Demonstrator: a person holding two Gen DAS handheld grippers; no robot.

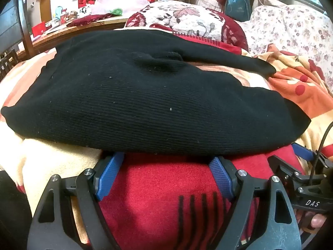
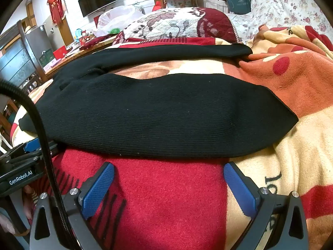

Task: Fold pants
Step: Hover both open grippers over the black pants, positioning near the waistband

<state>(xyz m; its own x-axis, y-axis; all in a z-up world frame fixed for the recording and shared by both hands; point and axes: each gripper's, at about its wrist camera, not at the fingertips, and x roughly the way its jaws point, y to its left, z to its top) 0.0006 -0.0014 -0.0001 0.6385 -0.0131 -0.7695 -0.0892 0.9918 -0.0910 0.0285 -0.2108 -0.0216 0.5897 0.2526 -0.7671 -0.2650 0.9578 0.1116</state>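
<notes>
Black knit pants (image 1: pixel 145 104) lie spread on a patterned blanket, both legs running to the right with a gap of blanket between them; they also show in the right wrist view (image 2: pixel 166 114). My left gripper (image 1: pixel 166 160) is open and empty, its blue fingertips right at the near edge of the pants, the left tip slightly under the hem. My right gripper (image 2: pixel 168 168) is open and empty, just short of the near edge of the near leg. The right gripper also shows at the right in the left wrist view (image 1: pixel 299 166).
The blanket (image 2: pixel 291 156) is red, cream and orange. A floral cushion (image 1: pixel 187 18) lies behind the pants. A wooden table (image 1: pixel 83 27) with clutter stands at the back left. A black cable (image 2: pixel 45 145) crosses the left of the right wrist view.
</notes>
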